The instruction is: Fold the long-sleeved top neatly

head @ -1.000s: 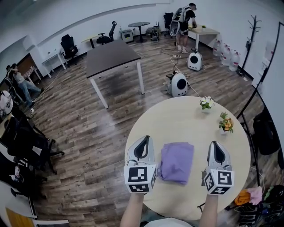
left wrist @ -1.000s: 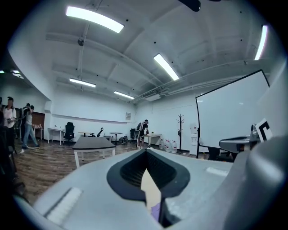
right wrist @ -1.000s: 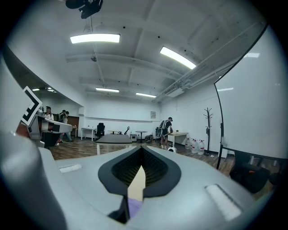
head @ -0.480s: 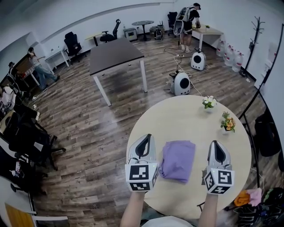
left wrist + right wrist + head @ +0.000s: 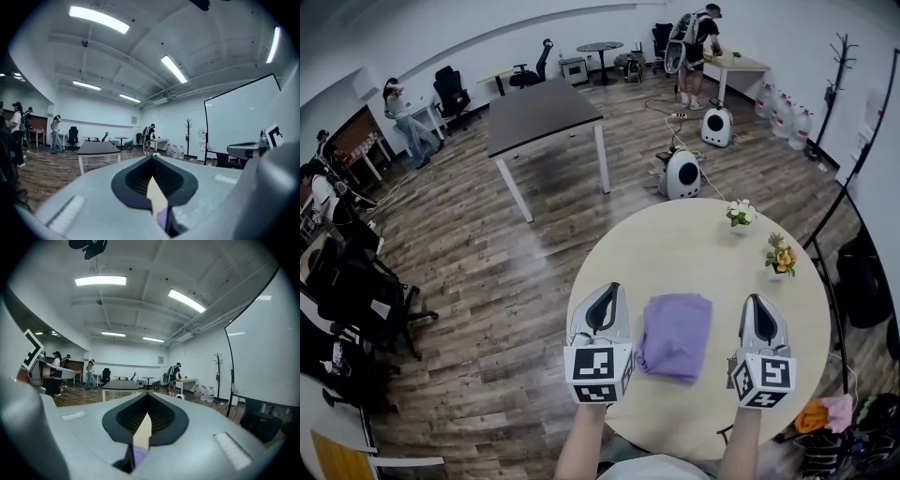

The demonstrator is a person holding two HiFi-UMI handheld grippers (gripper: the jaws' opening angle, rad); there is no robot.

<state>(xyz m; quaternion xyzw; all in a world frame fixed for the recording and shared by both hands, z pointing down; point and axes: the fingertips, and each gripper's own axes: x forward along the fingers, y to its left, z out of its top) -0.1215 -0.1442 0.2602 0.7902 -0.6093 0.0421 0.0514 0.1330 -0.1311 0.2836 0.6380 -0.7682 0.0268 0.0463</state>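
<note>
As it lies now, the top [image 5: 675, 336] is a small lilac rectangle, flat on the counter [image 5: 694, 248] near the person's edge. It sits between the two tools and touches neither.

Handling, my guess: soft, light, limp. No stiffness, so the layers would likely slide or fall open if it is lifted by one corner. The best hold looks like a folded edge, all layers pinched together, one tool at each end.

Left tool [image 5: 607, 292] and right tool [image 5: 757, 305]: both closed, nothing in them, held level on either side.

Counter: round, pale wood, smooth; cloth should slip easily on it. White flowers [image 5: 737, 216] and orange flowers [image 5: 780, 257] stand near the far right rim, well apart from the top.

Room: plank floor, dark table [image 5: 542, 114], coat stand [image 5: 836, 56], people at desks along the walls.
</note>
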